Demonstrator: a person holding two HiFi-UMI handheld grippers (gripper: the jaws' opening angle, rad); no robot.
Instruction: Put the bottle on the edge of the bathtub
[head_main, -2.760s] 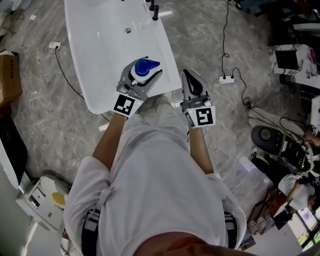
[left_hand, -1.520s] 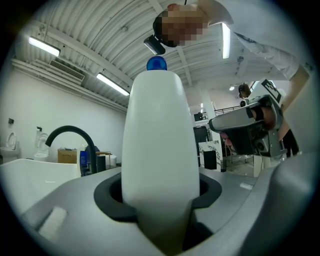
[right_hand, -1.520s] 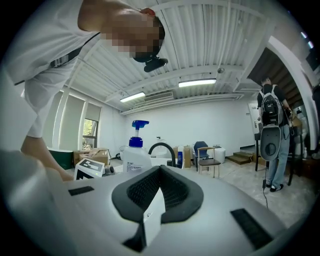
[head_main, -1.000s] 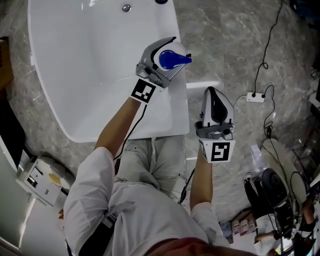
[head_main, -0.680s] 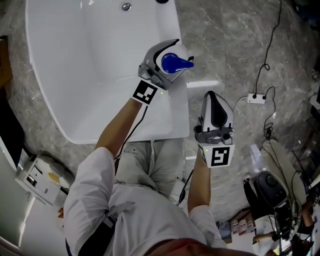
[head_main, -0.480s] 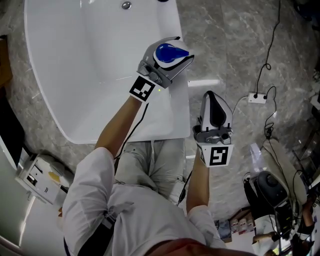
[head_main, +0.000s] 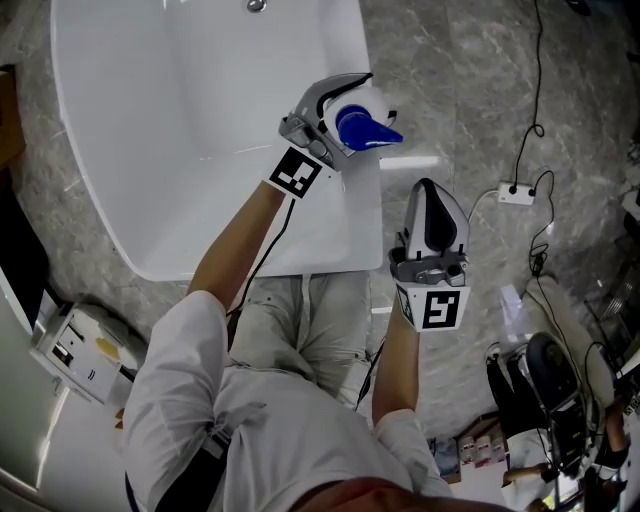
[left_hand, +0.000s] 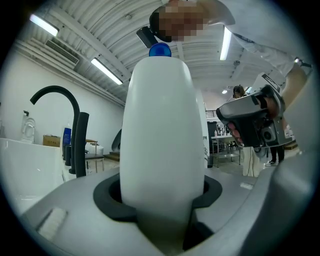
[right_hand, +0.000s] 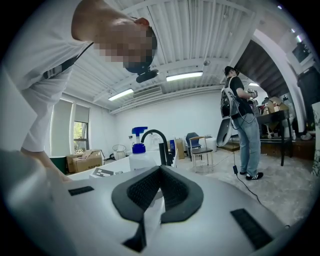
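A white spray bottle (head_main: 352, 103) with a blue trigger head (head_main: 365, 128) is clamped in my left gripper (head_main: 345, 112), right over the right rim of the white bathtub (head_main: 362, 225). I cannot tell whether its base touches the rim. In the left gripper view the bottle (left_hand: 161, 135) stands upright and fills the gap of the left gripper (left_hand: 162, 202), whose pads press its sides. My right gripper (head_main: 432, 192) hovers beside the tub over the floor, shut and empty. In its own view, beyond the right gripper (right_hand: 157, 176), the bottle (right_hand: 137, 159) shows past the closed jaws.
A black faucet (left_hand: 62, 127) stands at the tub's far end. On the marble floor lie a power strip (head_main: 518, 193) with cables at the right, a cardboard box (head_main: 8, 110) at the left and a white device (head_main: 75, 352) at the lower left. Another person (right_hand: 242, 125) stands further off.
My left gripper has carried the bottle a little right and nearer, onto the tub's right rim, and the blue nozzle now points right. The right gripper has hardly moved.
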